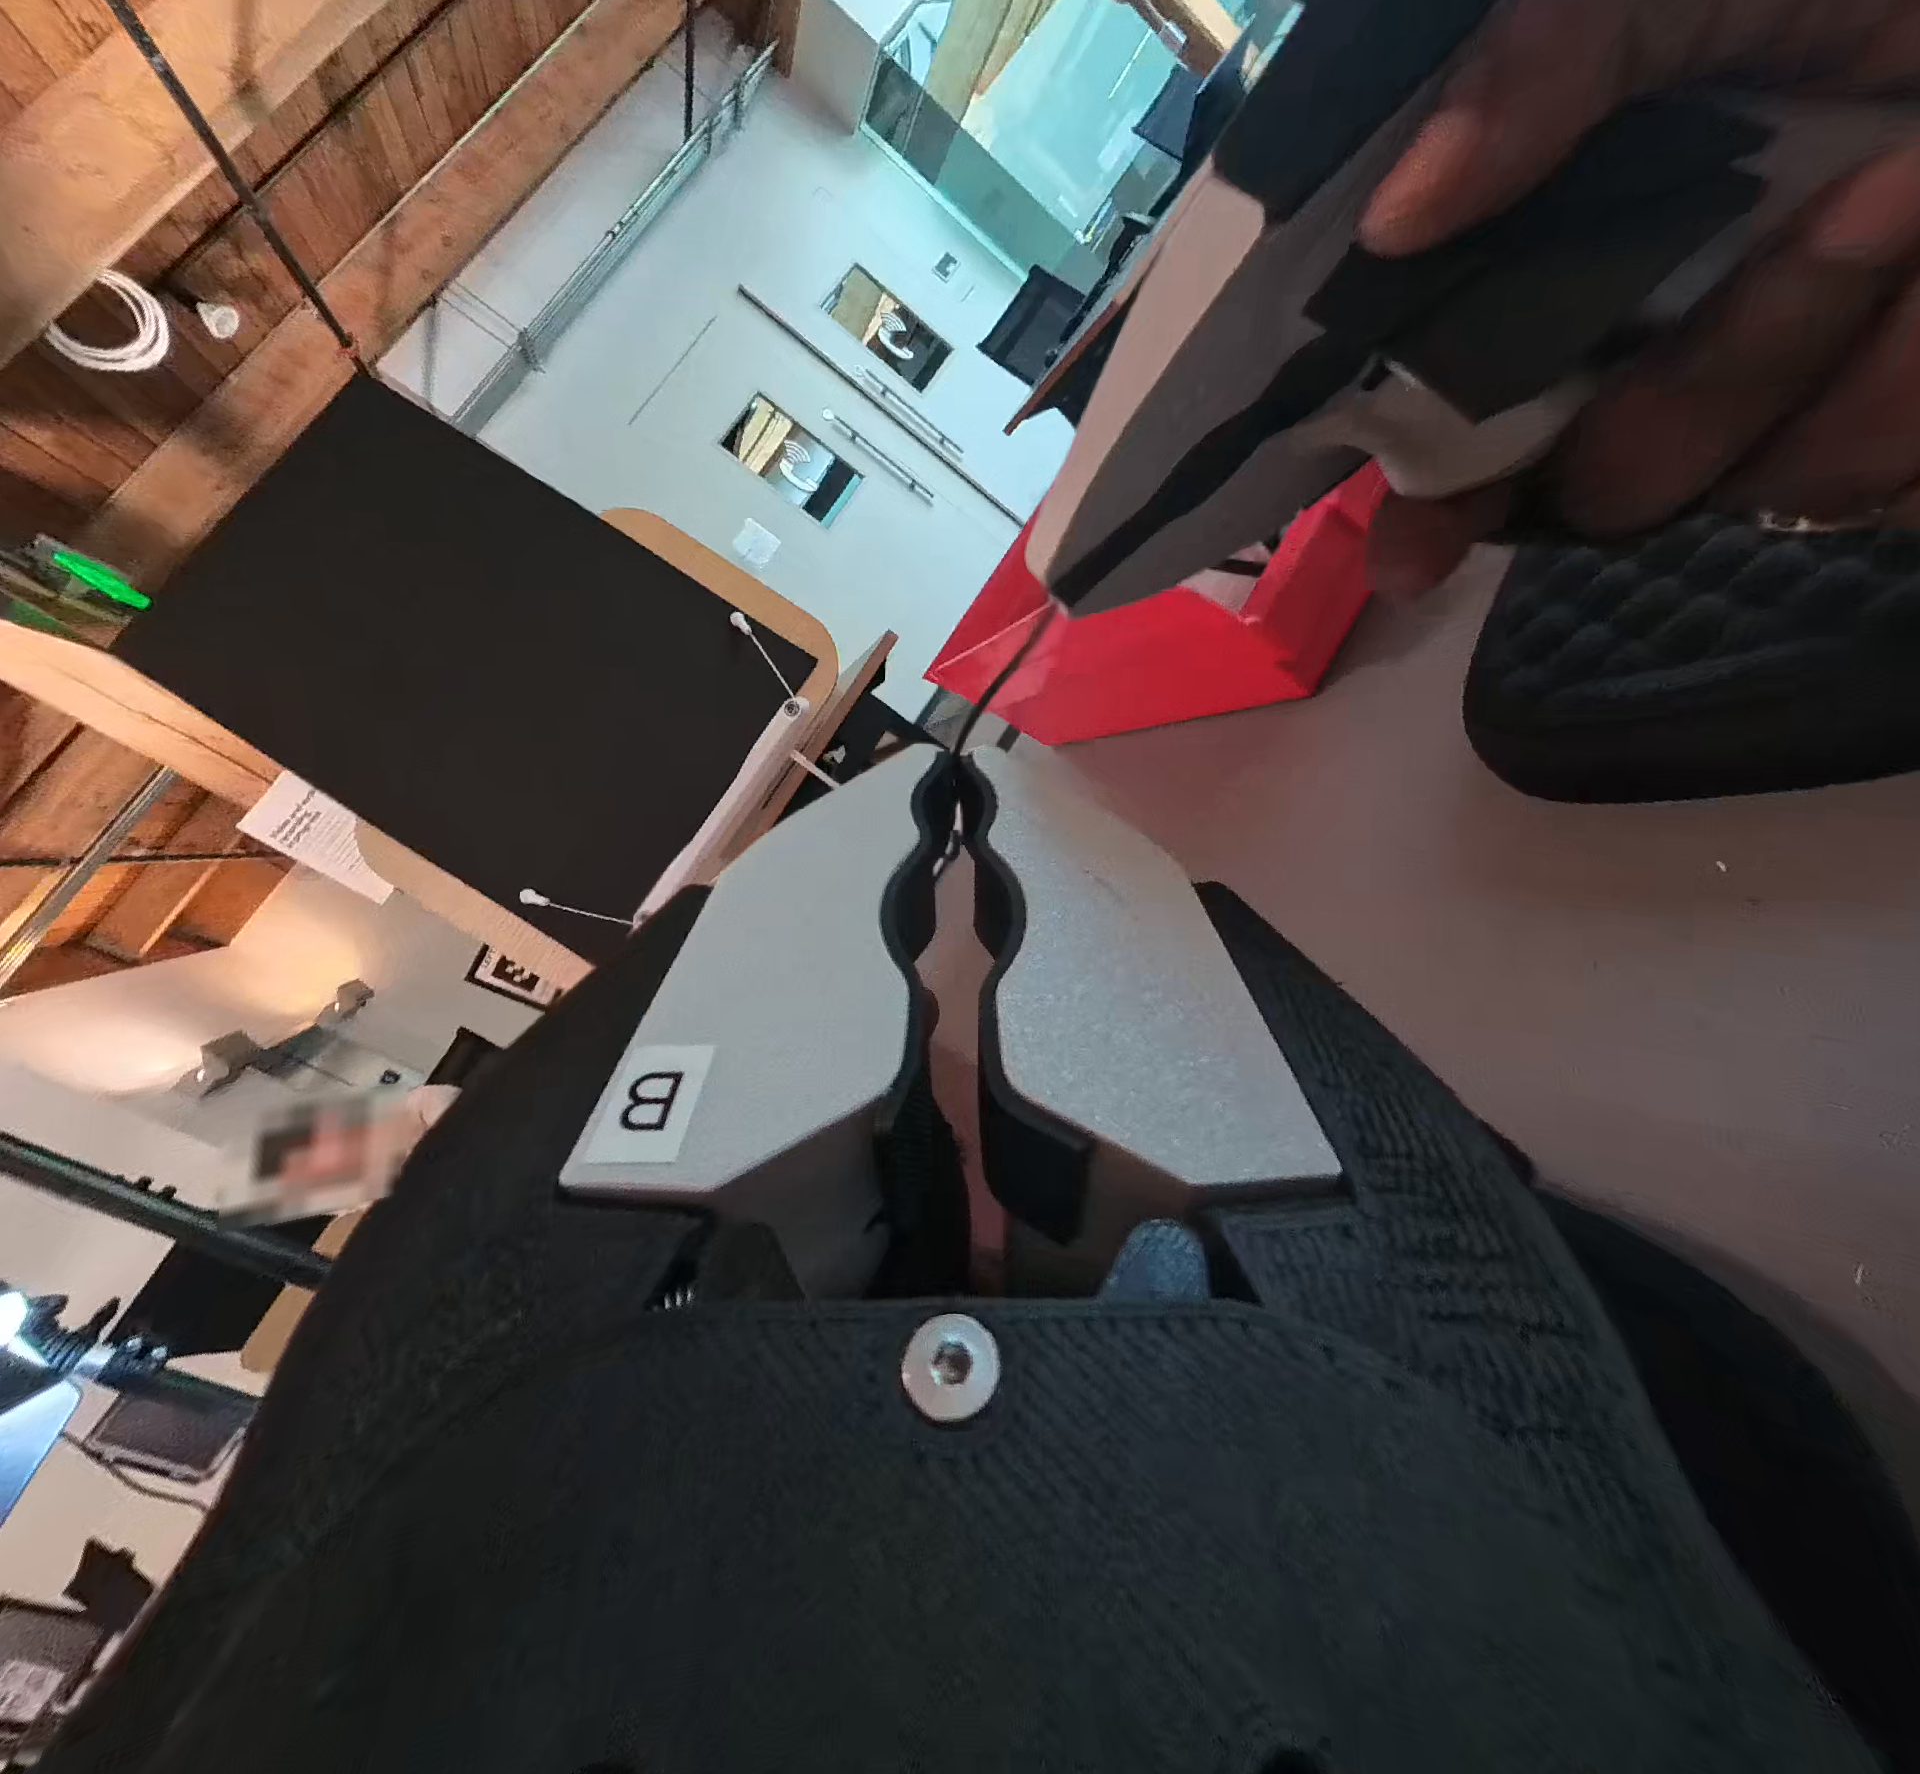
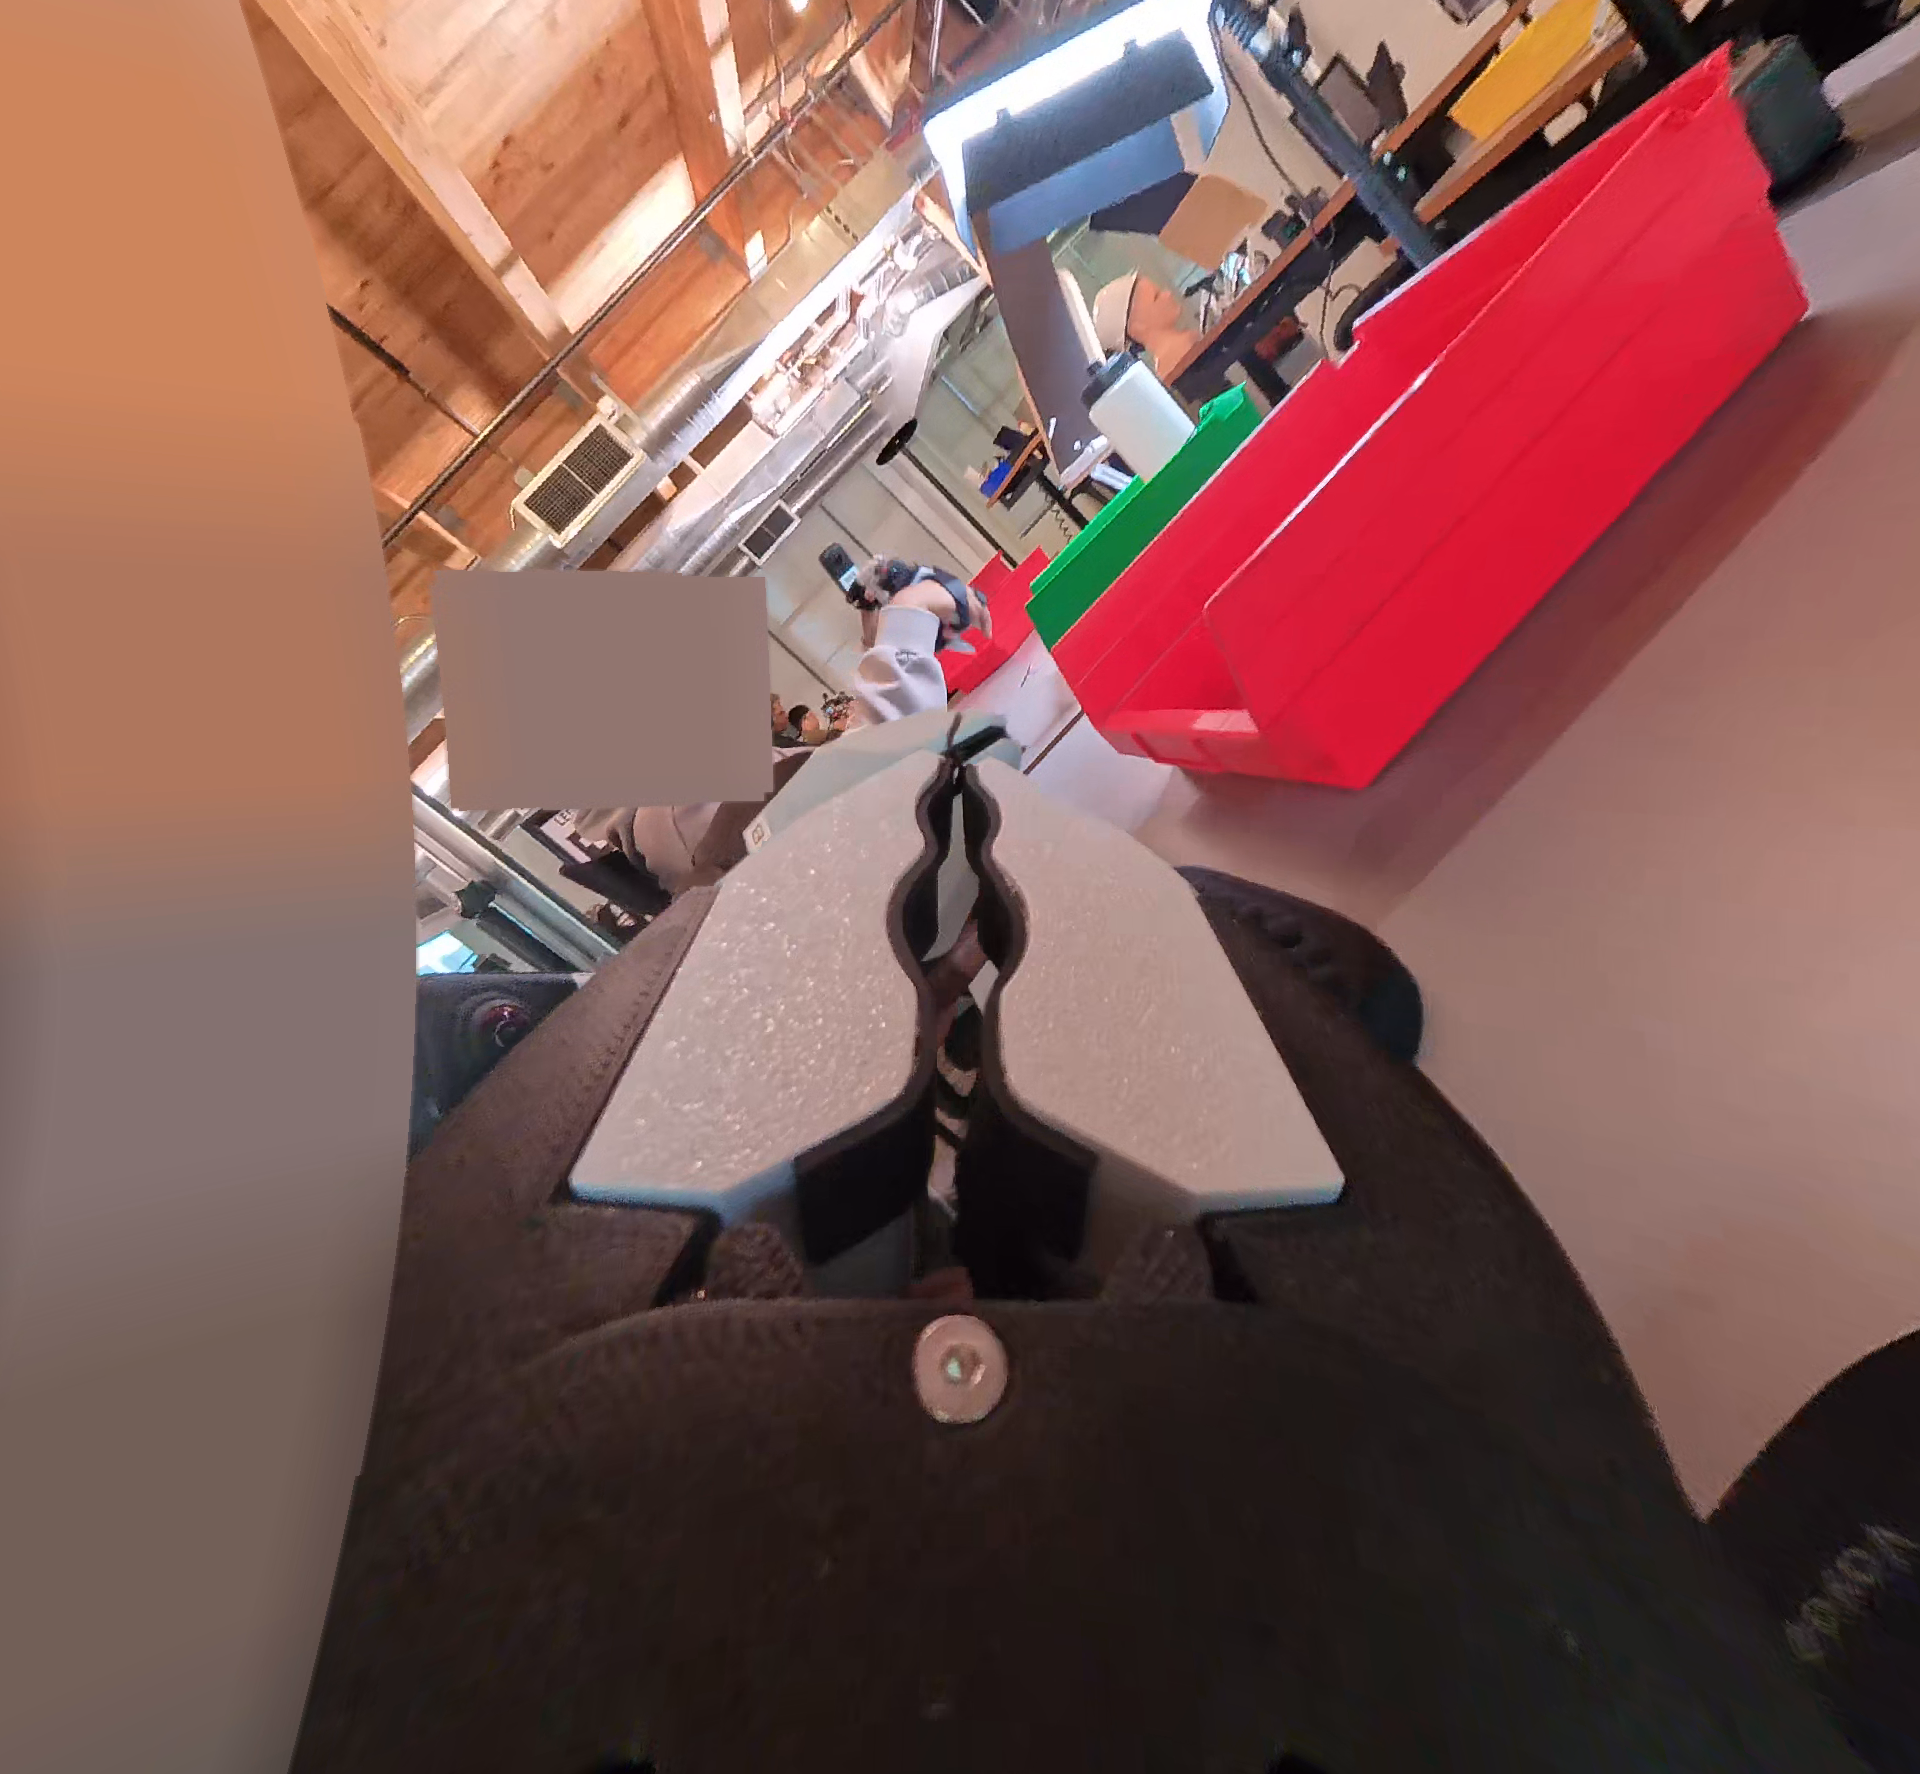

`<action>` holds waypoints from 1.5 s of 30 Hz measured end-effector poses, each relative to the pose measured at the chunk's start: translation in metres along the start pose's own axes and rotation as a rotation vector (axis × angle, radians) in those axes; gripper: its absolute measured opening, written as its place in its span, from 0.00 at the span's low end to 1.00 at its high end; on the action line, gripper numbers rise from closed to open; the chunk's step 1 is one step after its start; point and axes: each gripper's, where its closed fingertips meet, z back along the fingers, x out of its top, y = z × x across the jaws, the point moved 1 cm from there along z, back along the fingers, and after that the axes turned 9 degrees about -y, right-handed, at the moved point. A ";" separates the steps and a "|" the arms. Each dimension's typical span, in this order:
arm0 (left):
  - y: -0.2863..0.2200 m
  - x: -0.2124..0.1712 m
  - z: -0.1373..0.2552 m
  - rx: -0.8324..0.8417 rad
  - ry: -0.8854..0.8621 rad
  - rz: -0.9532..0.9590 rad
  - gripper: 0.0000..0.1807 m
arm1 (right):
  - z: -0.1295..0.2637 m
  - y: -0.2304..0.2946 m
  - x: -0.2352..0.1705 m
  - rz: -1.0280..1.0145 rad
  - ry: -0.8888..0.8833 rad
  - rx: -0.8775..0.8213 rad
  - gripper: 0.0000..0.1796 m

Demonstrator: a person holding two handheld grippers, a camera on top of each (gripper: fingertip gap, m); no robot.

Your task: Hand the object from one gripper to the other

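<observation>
Only in the left wrist view is the thin black cord [image 1: 1000, 685] seen spanning both grippers. It is pinched at the tips of the closed left gripper [image 1: 954, 768] and the closed right gripper [image 1: 1060, 594]. A green bin [image 2: 1143, 519] is shown solely in the right wrist view.

My left gripper [image 1: 951, 768] has its jaws pressed together at the tips. My right gripper [image 1: 1055, 594] comes from above it, also closed, its tip very near the left tip. My hand [image 1: 1662, 197] wraps around the right gripper's body.
</observation>
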 end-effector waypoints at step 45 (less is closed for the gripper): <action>-0.021 -0.001 0.005 -0.156 -0.095 0.060 0.01 | 0.023 -0.001 -0.011 0.292 0.413 0.109 0.11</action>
